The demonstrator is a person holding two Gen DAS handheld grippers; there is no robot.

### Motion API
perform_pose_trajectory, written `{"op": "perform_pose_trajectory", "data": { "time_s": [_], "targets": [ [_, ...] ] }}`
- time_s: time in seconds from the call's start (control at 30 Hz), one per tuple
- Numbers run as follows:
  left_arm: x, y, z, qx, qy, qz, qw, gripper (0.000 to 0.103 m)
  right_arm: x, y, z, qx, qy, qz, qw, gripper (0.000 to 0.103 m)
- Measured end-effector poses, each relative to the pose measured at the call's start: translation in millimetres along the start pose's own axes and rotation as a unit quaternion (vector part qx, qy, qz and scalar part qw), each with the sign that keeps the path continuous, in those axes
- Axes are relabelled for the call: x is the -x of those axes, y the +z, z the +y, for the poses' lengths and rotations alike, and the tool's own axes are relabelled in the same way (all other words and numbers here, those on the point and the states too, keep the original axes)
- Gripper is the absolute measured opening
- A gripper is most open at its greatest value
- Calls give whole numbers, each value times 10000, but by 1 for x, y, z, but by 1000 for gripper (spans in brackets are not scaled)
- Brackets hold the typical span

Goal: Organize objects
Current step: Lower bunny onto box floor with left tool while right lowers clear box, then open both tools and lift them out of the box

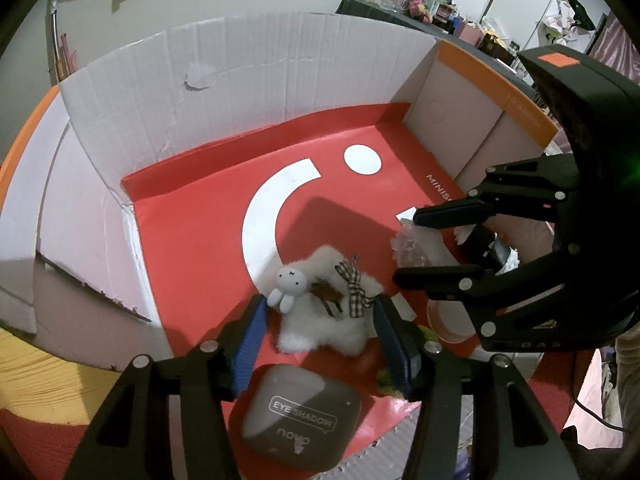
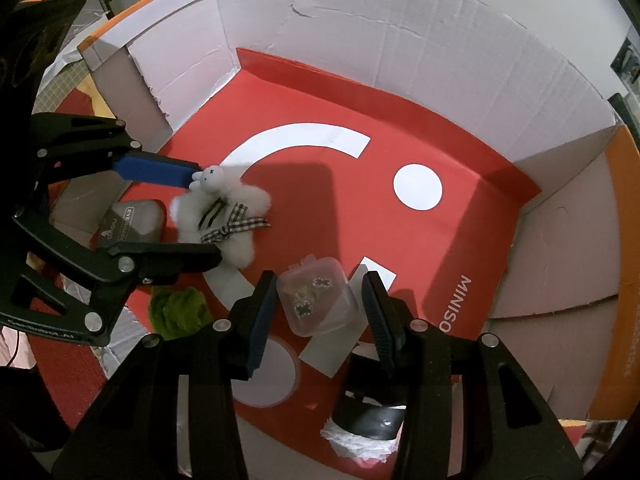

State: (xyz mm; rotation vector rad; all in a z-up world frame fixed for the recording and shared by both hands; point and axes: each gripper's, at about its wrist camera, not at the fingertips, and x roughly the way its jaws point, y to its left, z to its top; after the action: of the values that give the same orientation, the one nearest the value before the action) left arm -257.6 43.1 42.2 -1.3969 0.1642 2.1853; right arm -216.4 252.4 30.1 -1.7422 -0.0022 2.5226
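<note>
A white fluffy hair clip (image 1: 324, 312) with a small bunny charm and a plaid bow lies on the red floor of a cardboard box (image 1: 224, 92). My left gripper (image 1: 320, 320) is open with its blue-padded fingers either side of the clip; both show in the right wrist view, clip (image 2: 224, 216) and left gripper (image 2: 204, 216). My right gripper (image 2: 316, 300) is open around a small clear plastic case (image 2: 318, 300) of trinkets. In the left wrist view it (image 1: 404, 248) comes in from the right over the case (image 1: 412, 246).
A grey eyeshadow compact (image 1: 304, 420) lies near the box's front. A green fuzzy thing (image 2: 176, 312), a round white lid (image 2: 272, 376) and a black jar on white tissue (image 2: 368, 424) sit at the front edge. The box walls (image 2: 400, 40) rise on three sides.
</note>
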Motion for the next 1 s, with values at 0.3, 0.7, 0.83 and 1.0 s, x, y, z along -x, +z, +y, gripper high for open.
{"op": "perform_pose_trajectory", "data": {
  "time_s": [0.3,0.7,0.83,1.0],
  "targets": [
    [3,1,-2,23,20,-86,10000,62,2,-6,-5,-39,47,-40,10000,46],
    [35,-9,-5,142,170,-524,9984,77,40,-16,-6,-316,-1,-554,9980,57],
    [55,-15,-9,205,319,-824,9959,82,61,-24,-4,-454,-114,-783,9958,58],
    [80,-28,-17,204,582,-1245,9903,87,80,-26,-3,-533,-319,-1153,9914,67]
  ]
}}
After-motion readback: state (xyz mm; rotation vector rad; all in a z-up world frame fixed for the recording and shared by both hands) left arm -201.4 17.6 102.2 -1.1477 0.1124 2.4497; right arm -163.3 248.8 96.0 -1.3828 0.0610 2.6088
